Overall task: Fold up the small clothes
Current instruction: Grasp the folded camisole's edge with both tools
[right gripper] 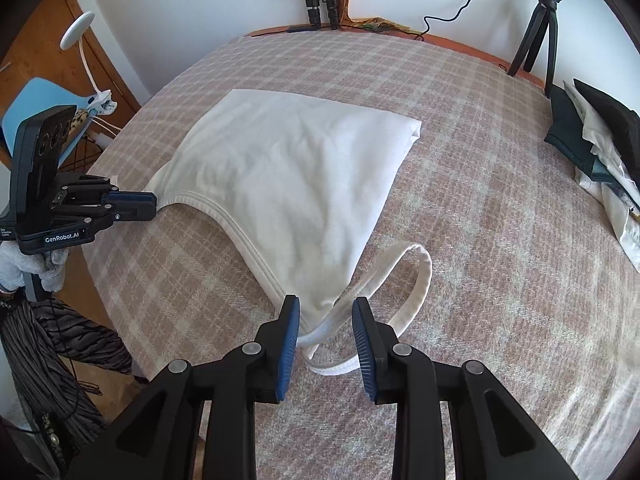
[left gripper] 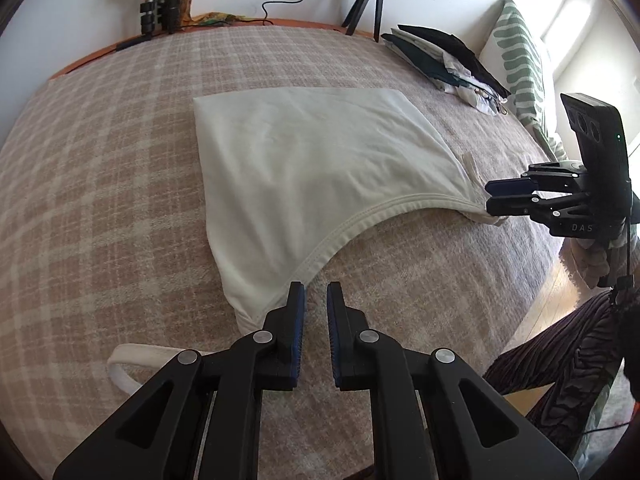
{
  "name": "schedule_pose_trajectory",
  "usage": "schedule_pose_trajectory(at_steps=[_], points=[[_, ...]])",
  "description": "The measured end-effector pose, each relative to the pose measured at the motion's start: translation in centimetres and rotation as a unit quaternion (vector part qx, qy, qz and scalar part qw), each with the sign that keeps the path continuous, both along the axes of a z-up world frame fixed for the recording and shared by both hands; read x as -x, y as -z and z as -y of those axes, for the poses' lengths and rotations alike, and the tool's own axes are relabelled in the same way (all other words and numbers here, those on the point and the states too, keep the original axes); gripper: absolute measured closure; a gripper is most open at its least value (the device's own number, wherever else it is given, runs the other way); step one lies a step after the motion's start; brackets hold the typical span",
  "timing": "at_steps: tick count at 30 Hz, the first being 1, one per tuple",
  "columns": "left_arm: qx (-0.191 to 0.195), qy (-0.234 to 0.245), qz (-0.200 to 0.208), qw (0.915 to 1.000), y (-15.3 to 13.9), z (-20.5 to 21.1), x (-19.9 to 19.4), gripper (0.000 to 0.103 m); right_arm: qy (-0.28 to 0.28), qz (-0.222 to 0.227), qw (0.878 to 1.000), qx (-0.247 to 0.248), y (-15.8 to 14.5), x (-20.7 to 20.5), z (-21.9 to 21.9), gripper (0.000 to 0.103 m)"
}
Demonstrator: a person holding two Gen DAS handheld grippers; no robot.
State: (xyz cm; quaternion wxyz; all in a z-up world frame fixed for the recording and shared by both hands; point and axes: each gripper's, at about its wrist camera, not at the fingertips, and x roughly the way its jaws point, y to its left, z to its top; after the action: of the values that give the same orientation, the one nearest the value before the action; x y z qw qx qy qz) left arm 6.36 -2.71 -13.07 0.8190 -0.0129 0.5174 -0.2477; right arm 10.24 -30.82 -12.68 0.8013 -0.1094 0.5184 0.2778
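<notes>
Now: white top flat on the bed, a gripper at each strap corner

A white sleeveless top (left gripper: pixel 312 152) is seen spread on a plaid blanket (left gripper: pixel 100 200), folded over on itself, with its curved ribbed hem facing the cameras. Light creases are seen across the fabric. A strap loop (right gripper: pixel 420 280) is laid out loose on the blanket beside the near corner; a second loop is seen under the other gripper.

The right gripper (right gripper: pixel 326 308) is held low over that near corner. Its fingers are spread wide, and the bunched strap end is seen between the blue pads, not pinched. The left gripper (left gripper: pixel 316 292) is placed at the opposite strap corner. Its fingers are parted by a narrow gap with blanket showing through. The hem edge is touched by one fingertip, but no cloth is clamped.

Further out, a stack of folded clothes (left gripper: pixel 448 60), dark and light, is seen at the far side of the bed. It is well apart from the top, with a green-patterned pillow (left gripper: pixel 520 48) just beside it. A small black tripod (left gripper: pixel 368 0) is stood at the head of the bed against the white wall.
</notes>
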Motion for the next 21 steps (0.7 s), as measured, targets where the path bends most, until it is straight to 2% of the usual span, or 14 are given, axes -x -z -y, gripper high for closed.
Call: schedule_pose_trajectory(at_steps=[3,5,7,8,10,13,17,19,21], points=[[0.006,-0.008,0.01,0.9999,-0.8,-0.8,0.9,0.093,-0.003,0.003,0.999,-0.043,-1.5,0.5,1.4,0.067],[0.038,-0.035,0.013,0.9986,-1.4,-2.1,0.7,0.088,0.005,0.01,0.996,-0.085,-2.5,0.2,2.3,0.065],[0.076,-0.074,0.016,0.9942,-2.0,-3.6,0.2,0.076,0.031,0.013,0.992,-0.121,-3.0,-0.9,3.2,0.061],[0.087,-0.091,0.019,0.9919,-2.3,-4.2,-0.2,0.07,0.047,0.016,0.989,-0.137,-3.1,-1.7,3.5,0.054],[0.1,-0.12,0.02,0.9875,-2.2,-5.2,-1.0,0.068,0.082,0.016,0.984,-0.157,-2.8,-3.5,4.0,0.05],[0.13,-0.148,-0.006,0.9804,-1.2,-6.0,-2.1,0.068,0.128,0.013,0.976,-0.178,-2.1,-6.6,4.3,0.051],[0.126,-0.153,-0.02,0.98,0.0,-5.5,-2.9,0.068,0.171,-0.018,0.96,-0.223,-0.7,-10.3,4.4,0.051],[0.128,-0.153,-0.026,0.9795,0.5,-5.3,-2.9,0.068,0.177,-0.025,0.956,-0.234,-0.3,-11.6,3.9,0.051],[0.123,-0.148,-0.031,0.9808,0.9,-5.0,-2.9,0.068,0.181,-0.03,0.957,-0.223,0.3,-12.8,3.1,0.051]])
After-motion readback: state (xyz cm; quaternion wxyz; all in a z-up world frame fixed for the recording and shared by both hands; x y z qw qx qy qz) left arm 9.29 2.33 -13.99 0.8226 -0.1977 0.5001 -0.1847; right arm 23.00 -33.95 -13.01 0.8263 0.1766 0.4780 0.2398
